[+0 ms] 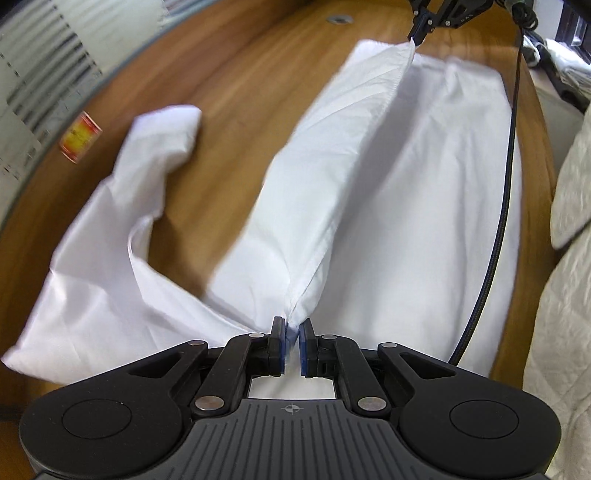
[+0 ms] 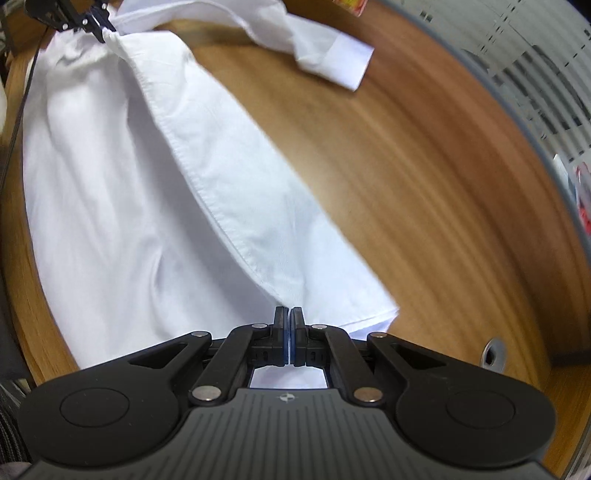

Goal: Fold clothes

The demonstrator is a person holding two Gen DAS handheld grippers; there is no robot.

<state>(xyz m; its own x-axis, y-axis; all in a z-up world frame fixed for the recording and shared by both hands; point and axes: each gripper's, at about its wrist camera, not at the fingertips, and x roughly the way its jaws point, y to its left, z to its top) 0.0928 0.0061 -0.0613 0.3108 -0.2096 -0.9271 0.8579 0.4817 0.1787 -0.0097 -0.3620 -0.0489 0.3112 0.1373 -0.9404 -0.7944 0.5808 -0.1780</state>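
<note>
A white shirt (image 1: pixel 424 192) lies on a wooden table (image 1: pixel 229 96). One side edge is lifted into a taut flap (image 1: pixel 325 177) between both grippers. At the near end of that edge my left gripper (image 1: pixel 293 328) is shut on a pinch of fabric. My right gripper (image 1: pixel 419 35) holds the far end. In the right wrist view, my right gripper (image 2: pixel 289 314) is shut on the stitched hem of the shirt (image 2: pixel 122 206), and the left gripper (image 2: pixel 101 31) grips the far end. A sleeve (image 1: pixel 162 140) trails loose on the wood, its cuff (image 2: pixel 343 62) at the upper right.
A black cable (image 1: pixel 506 206) runs over the shirt's right side. Cream quilted fabric (image 1: pixel 569 192) lies past the table's right edge. A red and yellow label (image 1: pixel 79 136) sits by the left rim. Metal grommets (image 1: pixel 340 19) (image 2: pixel 493 352) are set in the tabletop.
</note>
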